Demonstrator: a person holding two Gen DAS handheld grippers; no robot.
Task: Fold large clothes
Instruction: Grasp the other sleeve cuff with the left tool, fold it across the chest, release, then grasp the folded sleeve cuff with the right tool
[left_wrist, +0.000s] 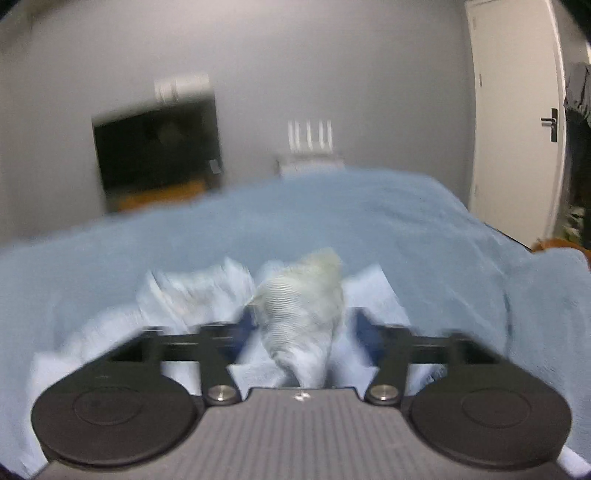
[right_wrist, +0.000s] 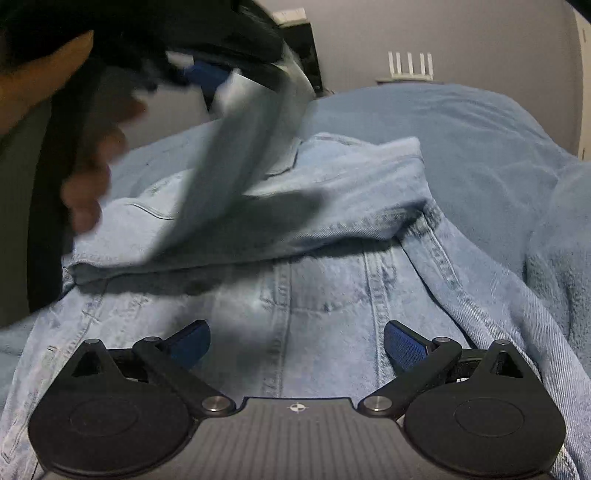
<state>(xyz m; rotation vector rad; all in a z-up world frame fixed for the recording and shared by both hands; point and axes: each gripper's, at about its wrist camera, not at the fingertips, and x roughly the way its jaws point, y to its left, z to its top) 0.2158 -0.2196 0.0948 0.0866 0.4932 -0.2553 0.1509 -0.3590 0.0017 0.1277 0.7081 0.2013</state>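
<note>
A light blue denim jacket (right_wrist: 325, 295) lies on a blue blanket (right_wrist: 461, 125), with one sleeve folded across its upper part. My right gripper (right_wrist: 297, 345) is open just above the jacket's back panel, holding nothing. My left gripper (left_wrist: 301, 325) holds a bunched piece of the jacket's fabric (left_wrist: 303, 306) between its blue pads, lifted above the blanket (left_wrist: 369, 221). In the right wrist view the left gripper (right_wrist: 207, 77) is at the upper left, blurred, with a strip of denim (right_wrist: 236, 147) hanging from it down to the jacket.
A dark screen (left_wrist: 159, 151) stands against the grey wall behind the bed. A white router (left_wrist: 310, 147) sits beyond the blanket's far edge. A white door (left_wrist: 517, 110) is at the right. The person's hand (right_wrist: 92, 177) is at the left.
</note>
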